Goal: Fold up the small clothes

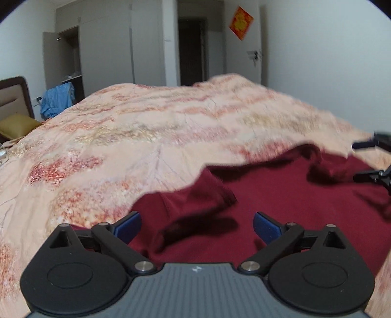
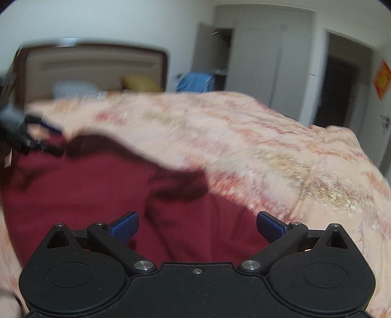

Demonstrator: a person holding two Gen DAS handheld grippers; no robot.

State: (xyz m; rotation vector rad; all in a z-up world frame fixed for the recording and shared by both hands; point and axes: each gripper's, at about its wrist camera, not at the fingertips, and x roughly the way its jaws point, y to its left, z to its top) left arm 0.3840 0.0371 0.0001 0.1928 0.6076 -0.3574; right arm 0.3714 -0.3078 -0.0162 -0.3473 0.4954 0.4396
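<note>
Left gripper [image 1: 196, 226]: its jaws stood wide apart with nothing between them, the blue pads [image 1: 128, 228] clear of the cloth below.
Right gripper [image 2: 197, 226]: likewise spread wide and holding nothing; its blue pads [image 2: 123, 227] hung over dark red fabric.
Garment [image 1: 281, 208]: a dark red piece of clothing lay directly beneath and ahead of the left gripper, spread over the bed with a rumpled fold just in front of the fingers; in the right wrist view the same garment [image 2: 85, 183] filled the space below and to the left of that gripper.
Garment edge: the far edge ran unevenly ahead of both grippers, raised in places and casting shadow; motion blur hid finer detail.
Other gripper seen from the left: the right gripper [image 1: 374, 159] appeared at the far right of the left wrist view, over the garment's far corner, its fingers apart.
Other gripper seen from the right: the left gripper [image 2: 36, 139] showed at the far left, blurred, near the garment's edge.
Bedspread [image 1: 146, 127]: a peach, floral-patterned cover lay under the garment and stretched ahead of both grippers.
Headboard [image 2: 92, 63]: brown-framed, beyond the bedspread, ahead and left of the right gripper.
Blue cloth [image 1: 57, 99]: heaped far ahead and left of the left gripper, by an open wardrobe [image 1: 70, 53].
Red wall hanging [image 1: 240, 23]: far ahead, up and right of the left gripper.
</note>
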